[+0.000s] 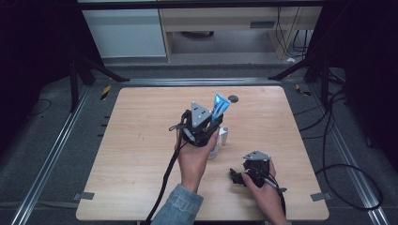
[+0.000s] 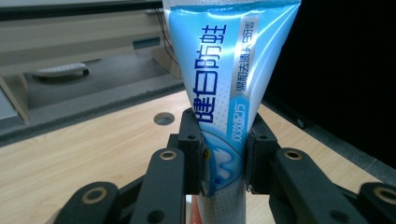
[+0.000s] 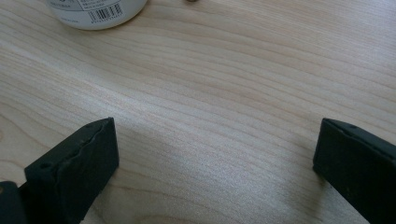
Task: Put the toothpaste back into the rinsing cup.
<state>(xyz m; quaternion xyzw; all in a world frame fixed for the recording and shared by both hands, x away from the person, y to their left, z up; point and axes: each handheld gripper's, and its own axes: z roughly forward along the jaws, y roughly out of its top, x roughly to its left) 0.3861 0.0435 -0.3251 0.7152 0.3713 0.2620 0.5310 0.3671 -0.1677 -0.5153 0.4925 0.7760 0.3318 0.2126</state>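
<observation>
1. Where the left gripper [image 1: 212, 123] sits above the middle of the table [image 1: 141, 140] in the high view, its jaws are clamped on a blue toothpaste tube [image 1: 218, 107].
2. In the left gripper view, the toothpaste tube [image 2: 224, 93] stands upright between the two black jaws. The pads press on its narrower lower part from both sides, and the wide crimped end points up.
3. The tube is held clear of the table surface; its lower end passes out of the frame below the jaws.
4. A white cylindrical item [image 1: 224, 136] stands on the table just beside the left gripper in the high view. What it is cannot be told.
5. The right gripper [image 1: 237, 177] rests low at the near right part of the table, well apart from the tube.
6. In the right gripper view, the jaws of the right gripper [image 3: 215, 158] stand wide apart with bare wood between them; nothing is grasped.
7. A white container with a barcode label [image 3: 95, 11] stands at the top edge of the right gripper view.
8. A round hole [image 1: 233, 98] lies in the table beyond the tube.
</observation>
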